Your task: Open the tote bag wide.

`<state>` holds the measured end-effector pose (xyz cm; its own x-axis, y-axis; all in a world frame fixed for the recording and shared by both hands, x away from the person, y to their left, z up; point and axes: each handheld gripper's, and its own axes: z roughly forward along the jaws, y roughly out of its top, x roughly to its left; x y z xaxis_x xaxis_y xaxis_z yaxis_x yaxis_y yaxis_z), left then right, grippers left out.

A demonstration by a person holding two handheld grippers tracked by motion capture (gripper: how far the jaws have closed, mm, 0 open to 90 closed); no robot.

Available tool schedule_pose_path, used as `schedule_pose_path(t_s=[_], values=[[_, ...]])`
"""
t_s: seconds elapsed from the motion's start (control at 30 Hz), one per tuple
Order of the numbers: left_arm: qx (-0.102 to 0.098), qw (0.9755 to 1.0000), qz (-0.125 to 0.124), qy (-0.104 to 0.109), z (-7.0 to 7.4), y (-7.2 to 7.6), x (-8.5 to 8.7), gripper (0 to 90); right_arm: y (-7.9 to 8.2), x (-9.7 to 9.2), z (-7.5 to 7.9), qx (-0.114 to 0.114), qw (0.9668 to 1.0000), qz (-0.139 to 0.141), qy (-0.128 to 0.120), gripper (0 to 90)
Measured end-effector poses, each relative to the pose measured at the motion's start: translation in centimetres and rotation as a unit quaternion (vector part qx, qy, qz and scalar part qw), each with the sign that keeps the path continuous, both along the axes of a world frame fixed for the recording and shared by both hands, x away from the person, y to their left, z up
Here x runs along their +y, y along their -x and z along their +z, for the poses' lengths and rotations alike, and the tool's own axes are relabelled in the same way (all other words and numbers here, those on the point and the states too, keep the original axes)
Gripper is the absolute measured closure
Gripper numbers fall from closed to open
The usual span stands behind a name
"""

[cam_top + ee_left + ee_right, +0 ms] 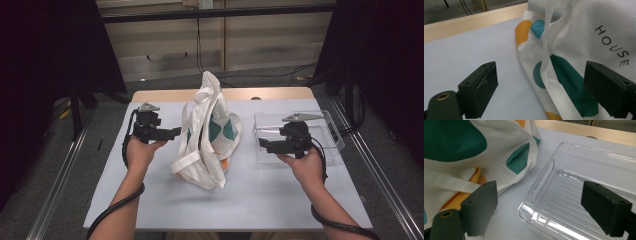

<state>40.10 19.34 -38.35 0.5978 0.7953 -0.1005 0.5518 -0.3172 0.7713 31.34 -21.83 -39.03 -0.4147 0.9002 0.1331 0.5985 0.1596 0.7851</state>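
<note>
Bag (207, 135) sits mid-frame, clear tray (334, 131) at right. Left gripper (172, 133) and right gripper (263, 144) flank the bag, both jaws wide open, holding nothing.

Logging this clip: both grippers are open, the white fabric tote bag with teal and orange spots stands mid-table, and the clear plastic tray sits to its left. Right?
Not quite. The clear plastic tray sits to the right of the white fabric tote bag with teal and orange spots, under the right gripper, as the high view shows. Both grippers are open; the left gripper faces the bag.

Wide-parted jaws frame a white tote bag (579, 37) with teal and orange spots, lettered "HOUSE", on the table (474, 50).
</note>
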Motion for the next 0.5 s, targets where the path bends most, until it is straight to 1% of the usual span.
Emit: schedule_pose_path(t_s=[0.1, 0.2, 0.3, 0.37, 0.4, 0.43, 0.47, 0.5], values=[[0.001, 1.0, -0.006, -0.007, 0.1, -0.5, -0.2, 14.2, -0.5, 0.2, 0.0, 0.0, 1.0, 0.005, 0.0, 14.4], [0.0, 1.0, -0.003, -0.007, 0.2, -0.9, -0.2, 16.4, -0.9, 0.4, 0.1, -0.003, 1.0, 0.008, -0.001, 15.0], [0.002, 1.0, -0.008, -0.004, 0.3, -1.2, -0.5, 18.0, -1.3, 0.7, 0.3, -0.003, 0.9999, 0.013, -0.007, 16.8], [0.0, 1.0, -0.004, 0.0, 0.3, -1.3, -0.6, 18.8, -1.5, 0.9, 0.4, -0.004, 0.9998, 0.018, -0.005, 17.0], [0.0, 1.0, -0.008, -0.005, 0.3, -1.4, -0.7, 19.7, -1.5, 0.9, 0.4, -0.004, 0.9998, 0.018, -0.005, 17.0], [-0.001, 0.9999, -0.01, -0.003, 0.4, -1.5, -0.8, 20.0, -1.7, 1.2, 0.4, -0.003, 0.9998, 0.021, -0.005, 16.8], [0.001, 0.9999, -0.011, -0.005, 0.4, -1.6, -1.0, 20.0, -1.7, 1.2, 0.4, -0.003, 0.9998, 0.021, -0.005, 16.8], [-0.002, 0.9999, -0.012, 0.0, 0.5, -1.7, -1.2, 21.3, -2.0, 1.5, 0.5, -0.005, 0.9997, 0.023, -0.005, 17.0]])
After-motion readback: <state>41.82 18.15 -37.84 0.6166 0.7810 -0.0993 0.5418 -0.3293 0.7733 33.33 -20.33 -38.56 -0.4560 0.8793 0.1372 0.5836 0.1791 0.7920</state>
